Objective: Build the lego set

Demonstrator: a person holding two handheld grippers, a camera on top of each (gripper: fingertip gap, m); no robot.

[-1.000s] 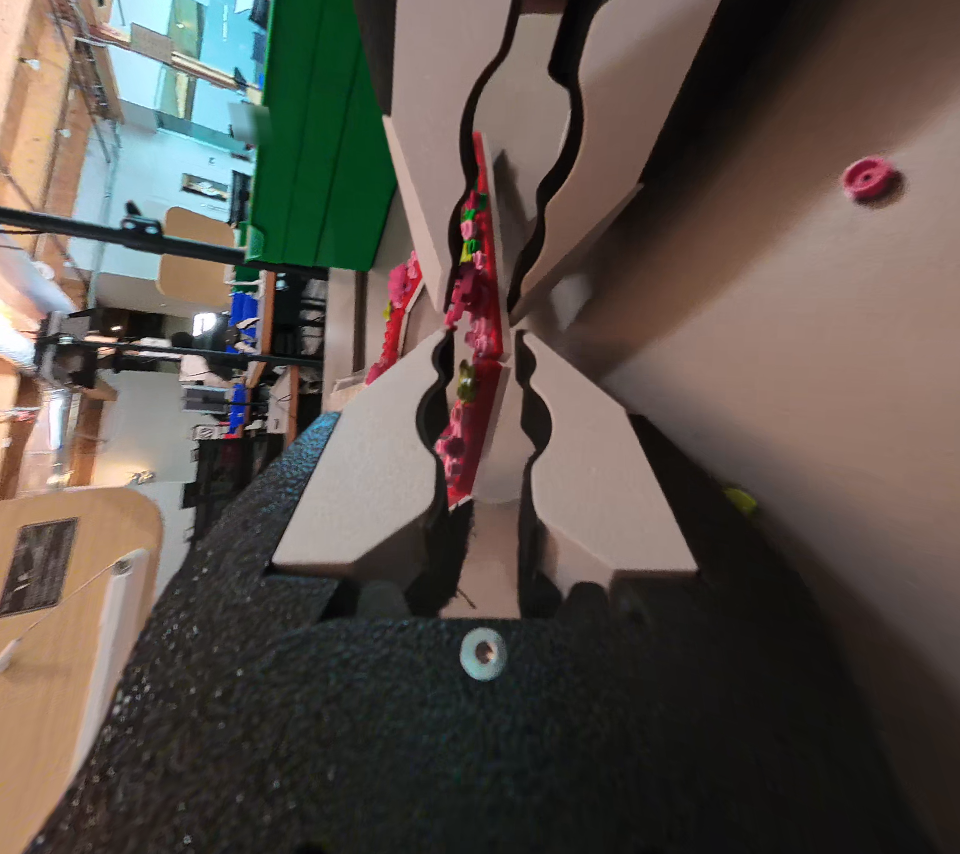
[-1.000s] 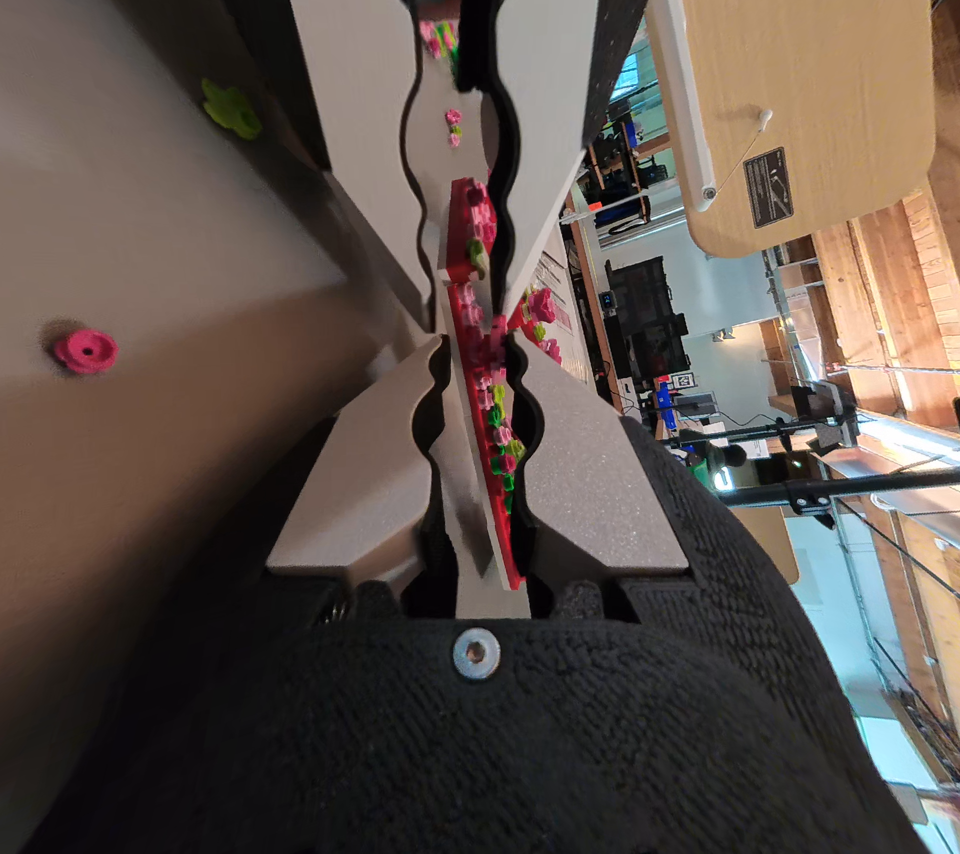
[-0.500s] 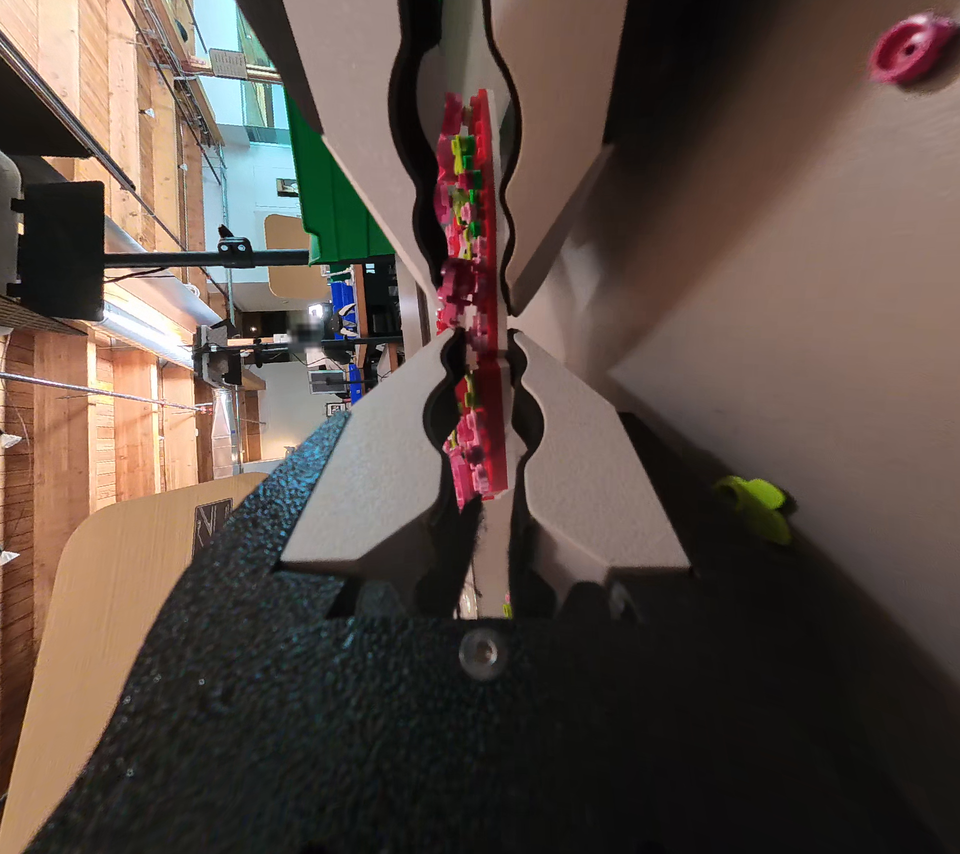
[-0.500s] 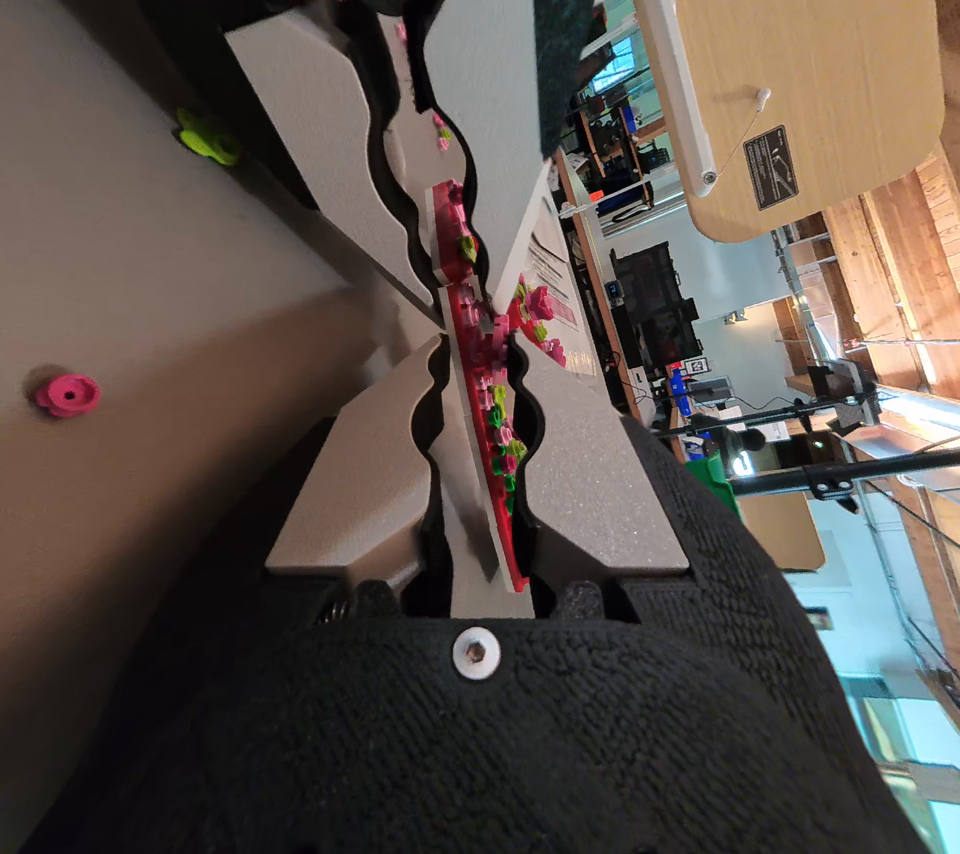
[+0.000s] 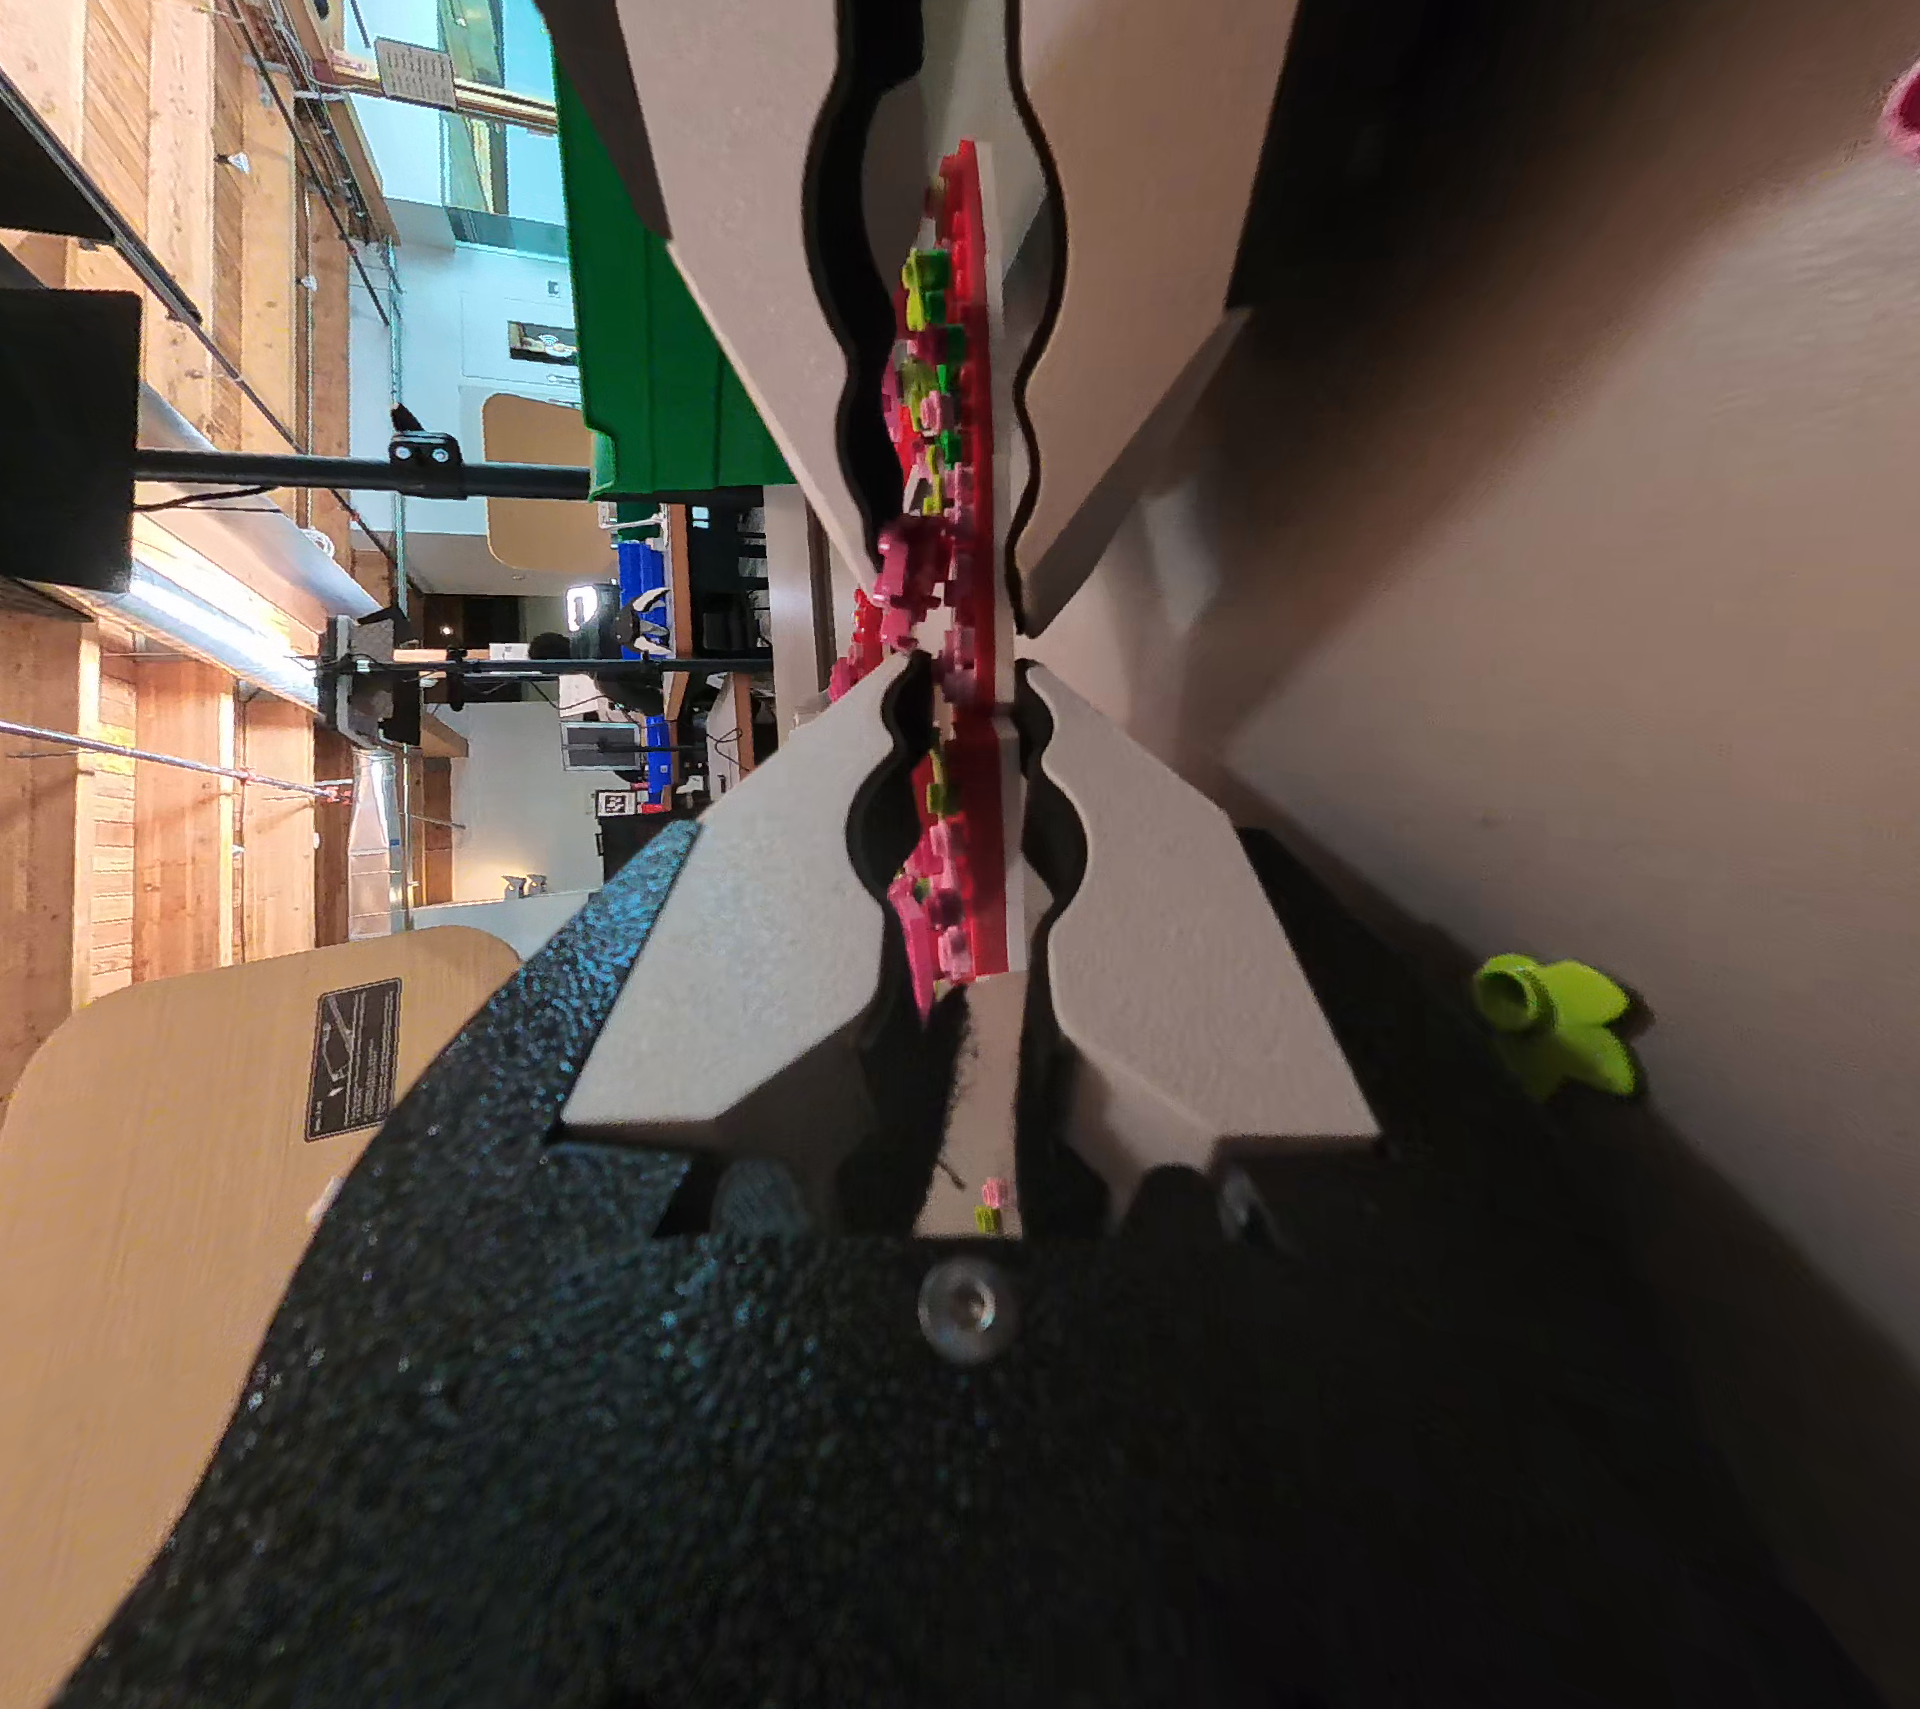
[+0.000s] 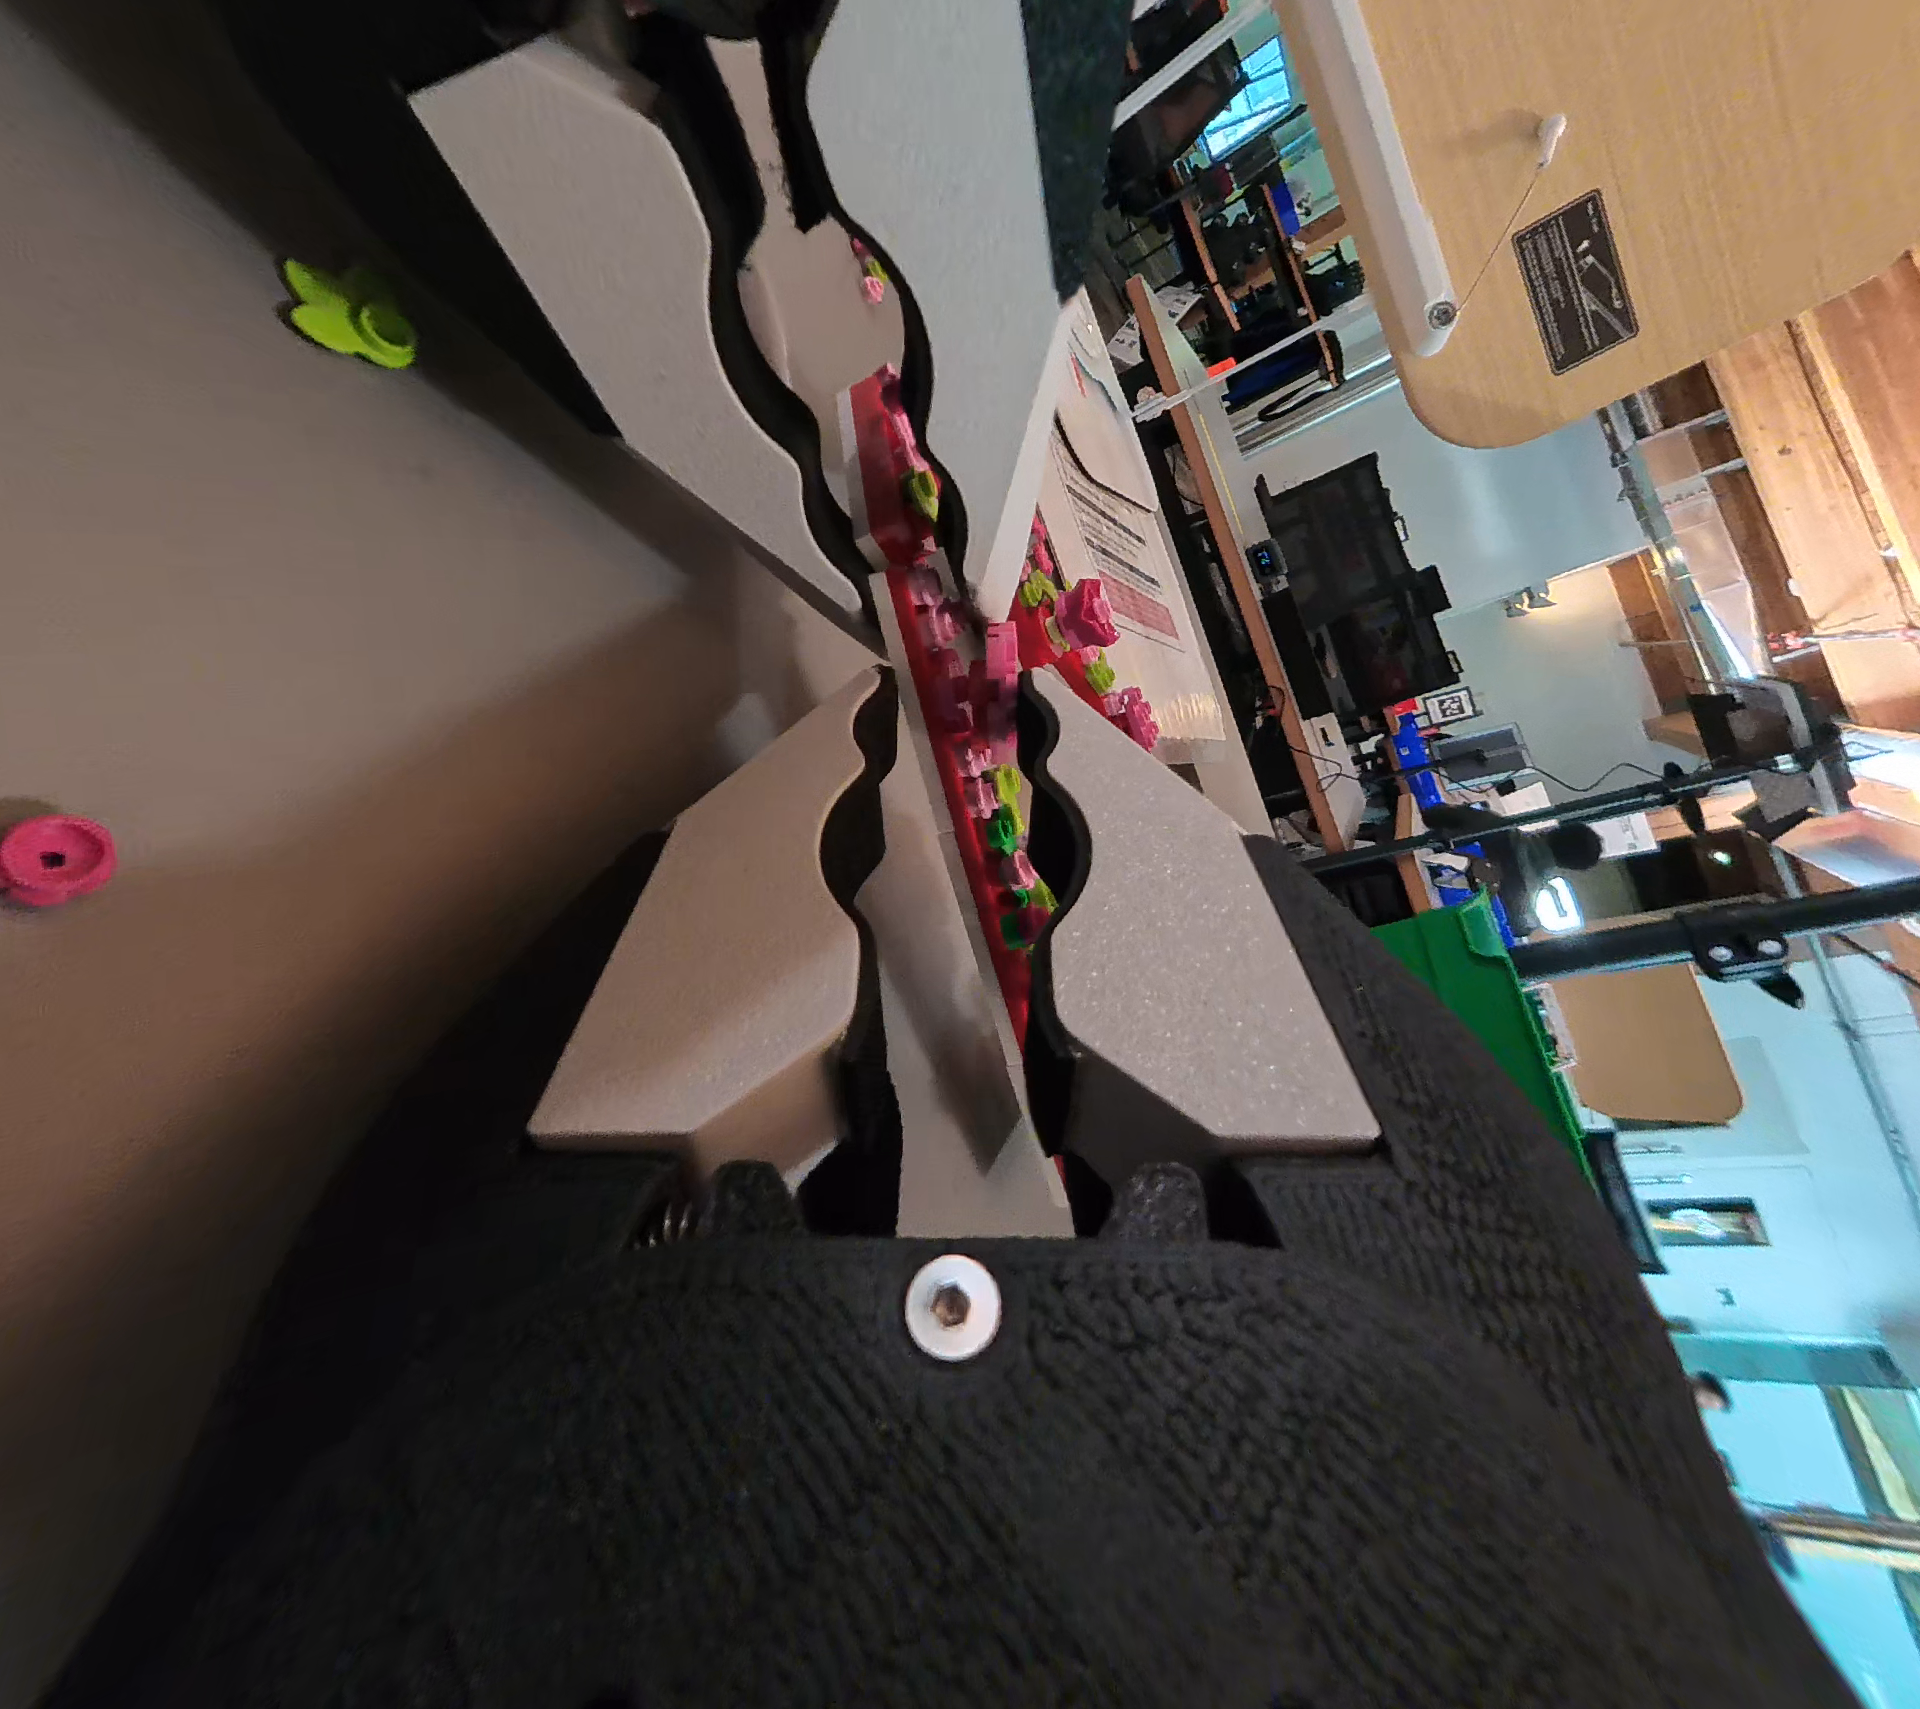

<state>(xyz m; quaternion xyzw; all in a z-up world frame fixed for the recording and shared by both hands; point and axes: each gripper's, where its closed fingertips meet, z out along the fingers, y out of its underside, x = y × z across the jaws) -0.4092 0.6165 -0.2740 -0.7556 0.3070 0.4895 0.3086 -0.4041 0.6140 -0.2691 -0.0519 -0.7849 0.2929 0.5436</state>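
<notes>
daylit background bright | foreground shadowed | wide-angle edge distortion | slight blur

Likely workshop or lab: timber walls [image 5: 62, 101], blue bins [image 5: 639, 568], tripod rigs [image 6: 1662, 932].

red lego plates [image 5: 982, 579] now lined up end to end, lime flower piece [image 5: 1553, 1025] nearer in left wrist view

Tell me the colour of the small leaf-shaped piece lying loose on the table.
Lime green: the leaf-shaped piece shows best in the left wrist view.
</notes>
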